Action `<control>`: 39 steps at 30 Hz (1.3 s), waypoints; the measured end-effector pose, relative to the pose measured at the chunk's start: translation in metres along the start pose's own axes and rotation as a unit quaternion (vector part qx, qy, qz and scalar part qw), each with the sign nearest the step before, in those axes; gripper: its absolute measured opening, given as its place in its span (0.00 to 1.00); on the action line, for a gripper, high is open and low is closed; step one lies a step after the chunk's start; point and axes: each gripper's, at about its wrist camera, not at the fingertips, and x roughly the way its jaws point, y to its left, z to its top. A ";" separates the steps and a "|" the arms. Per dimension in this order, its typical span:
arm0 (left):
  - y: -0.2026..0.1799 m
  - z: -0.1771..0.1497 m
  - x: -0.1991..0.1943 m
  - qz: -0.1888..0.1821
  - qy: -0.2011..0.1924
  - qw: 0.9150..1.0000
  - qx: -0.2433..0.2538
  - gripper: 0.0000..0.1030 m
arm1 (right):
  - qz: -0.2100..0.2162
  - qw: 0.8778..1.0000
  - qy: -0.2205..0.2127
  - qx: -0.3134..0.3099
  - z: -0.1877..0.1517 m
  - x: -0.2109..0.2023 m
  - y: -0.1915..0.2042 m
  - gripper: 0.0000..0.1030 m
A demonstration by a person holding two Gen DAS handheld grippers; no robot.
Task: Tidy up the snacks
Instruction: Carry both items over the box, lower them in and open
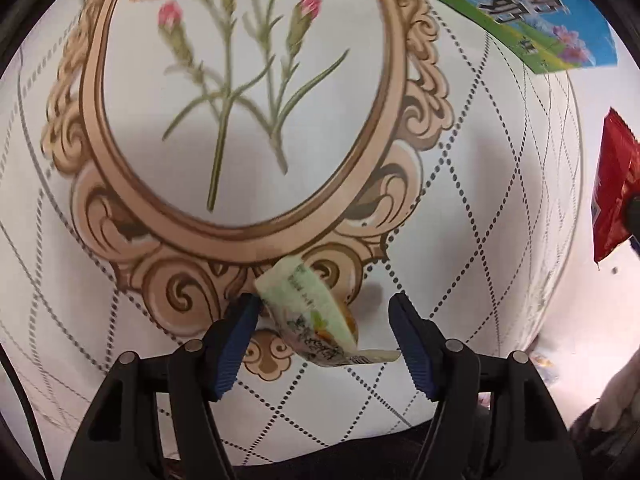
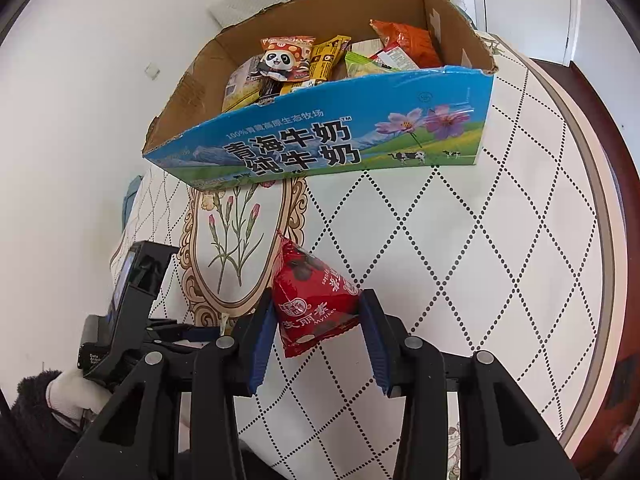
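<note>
In the right wrist view my right gripper (image 2: 318, 318) is shut on a red snack packet (image 2: 314, 298) and holds it above the tablecloth, in front of the blue milk carton box (image 2: 320, 144) that holds several snack packets (image 2: 320, 62). In the left wrist view my left gripper (image 1: 324, 316) has its jaws wide apart around a pale green snack packet (image 1: 316, 316). The packet touches the left finger (image 1: 236, 340) and stands clear of the right one. The red packet (image 1: 614, 192) shows at the right edge, the box (image 1: 520, 20) at the top right.
A white tablecloth (image 2: 460, 260) with dotted diamond lines and a printed flower frame (image 1: 240, 120) covers the round table. The table's rim (image 2: 596, 200) curves along the right. The left gripper's body and gloved hand (image 2: 76, 392) sit at the lower left.
</note>
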 end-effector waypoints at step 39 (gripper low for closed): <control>-0.114 0.059 -0.182 -0.042 -0.181 0.980 0.067 0.31 | -0.062 0.991 -0.106 -0.044 0.141 -0.055 -0.001 0.43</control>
